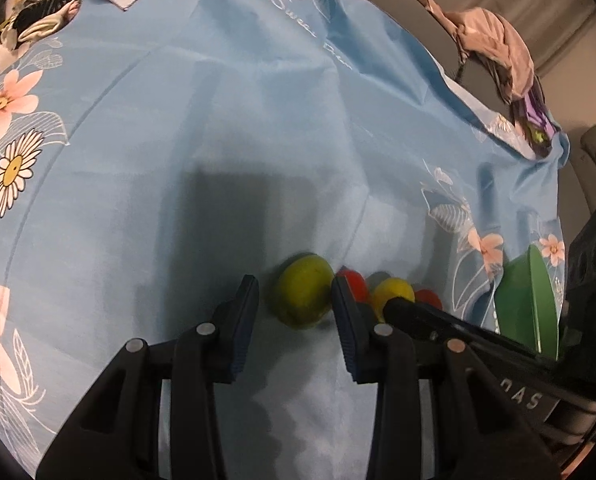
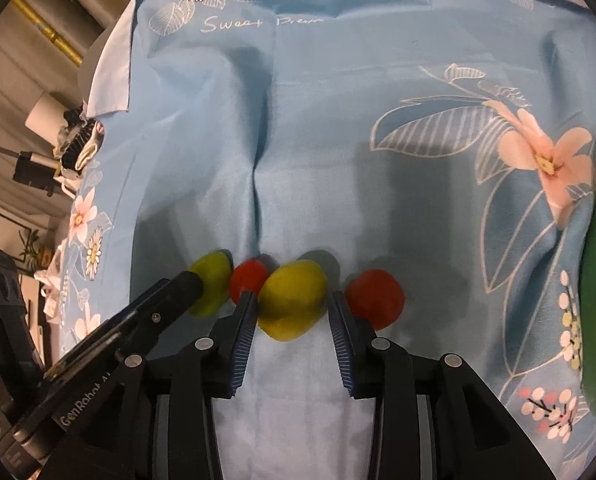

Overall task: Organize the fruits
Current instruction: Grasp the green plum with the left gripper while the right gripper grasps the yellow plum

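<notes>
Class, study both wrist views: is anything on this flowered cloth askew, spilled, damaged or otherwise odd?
Nothing is spilled or damaged. Four fruits lie in a row on the blue cloth: yellow-green, red, yellow-green, red. The only irregularity is the cloth itself, creased and rumpled, with a fold running down toward the fruits.

Both cams mounted behind gripper fingers, angled steeply down, close to the blue floral cloth (image 1: pixel 258 128). Left wrist view centred on the left green fruit (image 1: pixel 303 296); right wrist view centred just right of it. The fruit row (image 2: pixel 294 304) is shared by both views.
</notes>
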Motion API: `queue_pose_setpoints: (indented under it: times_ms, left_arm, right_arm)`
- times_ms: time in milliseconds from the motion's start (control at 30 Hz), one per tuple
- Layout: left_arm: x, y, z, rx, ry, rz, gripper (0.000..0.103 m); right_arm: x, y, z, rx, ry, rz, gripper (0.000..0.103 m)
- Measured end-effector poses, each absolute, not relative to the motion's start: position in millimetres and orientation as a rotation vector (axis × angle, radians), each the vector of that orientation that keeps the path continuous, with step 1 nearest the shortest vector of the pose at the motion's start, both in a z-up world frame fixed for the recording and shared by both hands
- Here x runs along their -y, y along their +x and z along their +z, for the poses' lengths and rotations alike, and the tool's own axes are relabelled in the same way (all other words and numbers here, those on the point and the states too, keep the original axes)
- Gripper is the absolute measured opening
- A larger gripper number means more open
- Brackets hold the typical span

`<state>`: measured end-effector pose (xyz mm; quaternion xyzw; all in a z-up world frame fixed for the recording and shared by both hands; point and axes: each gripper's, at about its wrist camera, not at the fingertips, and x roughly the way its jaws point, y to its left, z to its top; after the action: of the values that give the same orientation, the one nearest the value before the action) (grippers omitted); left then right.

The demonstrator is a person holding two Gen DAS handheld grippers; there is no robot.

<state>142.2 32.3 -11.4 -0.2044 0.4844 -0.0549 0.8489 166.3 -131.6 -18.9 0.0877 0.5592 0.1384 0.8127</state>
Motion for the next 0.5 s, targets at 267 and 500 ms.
queue_pose_setpoints:
  times_ms: [267,500]
  left_arm:
    - [-28.3,141.9,-16.2,-0.994,-0.408,-0.099,0.035]
    - [-40.8,140.2,-13.5,-1.005,-0.446,-0.071,0.034]
  right_arm:
    - [137.0,174.1,-27.3,-1.201,0.283,0.318,0.040]
    - [130.6,177.5,-35.9,-1.236,0.327,0.346,0.039]
